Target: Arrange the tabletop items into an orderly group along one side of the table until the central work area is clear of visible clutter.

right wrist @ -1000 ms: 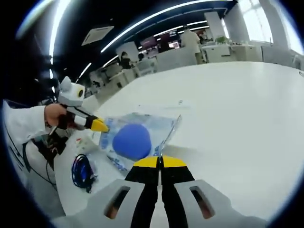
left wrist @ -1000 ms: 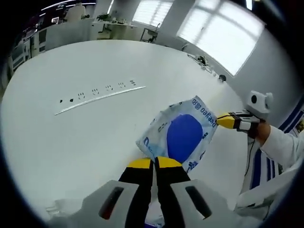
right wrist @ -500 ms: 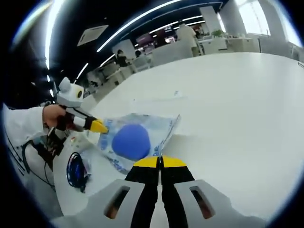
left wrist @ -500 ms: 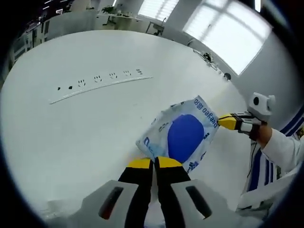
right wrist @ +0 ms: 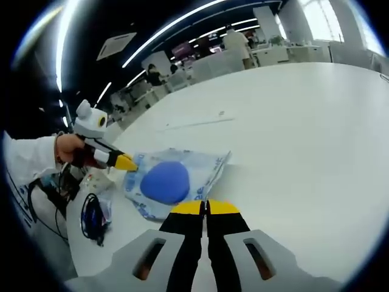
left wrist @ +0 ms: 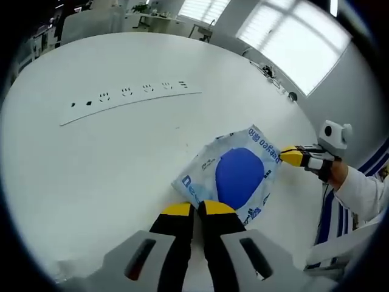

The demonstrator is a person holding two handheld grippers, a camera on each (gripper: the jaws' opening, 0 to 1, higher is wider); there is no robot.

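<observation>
Holding clear plastic packet with blue round pad point(left wrist: 238, 175) at opposite edges, left gripper point(left wrist: 197, 208) and right gripper point(right wrist: 206, 208) both clamped; carrying above white desk point(left wrist: 91, 176), near blue cable coil point(right wrist: 90, 218); needing setting down beside coil.

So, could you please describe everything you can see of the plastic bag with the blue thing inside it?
The plastic bag is a clear, crinkled pouch with blue printed lettering along its edges, holding a rounded solid-blue object. It lies roughly flat on the white table, with one corner slightly raised in the right gripper view. Both grippers are pinched shut on opposite edges: the left gripper at the near edge, the right gripper at the far corner.
</observation>
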